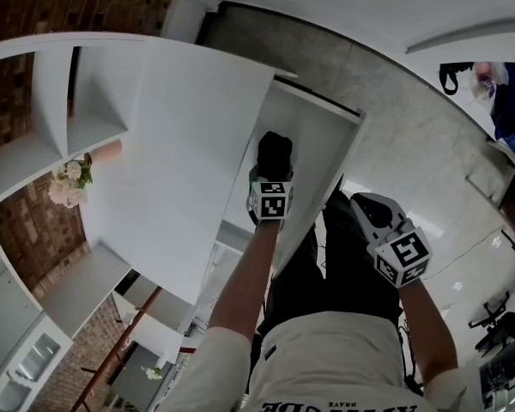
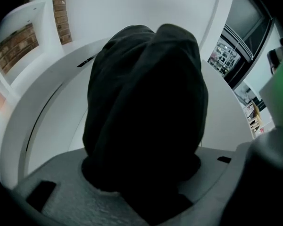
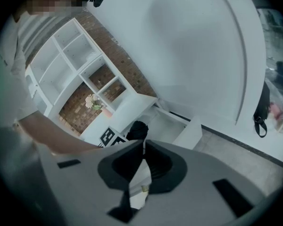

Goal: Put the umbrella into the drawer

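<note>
— Two pairs of jaws here; what does each one have?

— The left gripper [image 1: 273, 178] has its jaws clamped on the umbrella [image 2: 146, 102], a black folded one. The bundle fills the whole gap between them and sticks out well past their tips.

— And where is that umbrella just now?

— Over the open drawer [image 1: 326, 140]. The jaws point steeply down, and beyond their tips lie the drawer's white walls and floor. Whether the umbrella's far end touches the bottom of the drawer I cannot tell.

— The other pair?

— The right gripper [image 3: 142, 147] has its jaws pressed together at the tips, with nothing between them. It hangs to the right of the drawer, apart from it. Ahead of those jaws I see the drawer, the umbrella and the left gripper's marker cube [image 3: 107, 136].

— Anything else close by?

— To the left of the left jaws runs the white counter [image 1: 172, 161]. On its side farthest from the jaws stands a bunch of pale flowers [image 1: 69, 185], near a brick wall [image 1: 34, 221].
</note>
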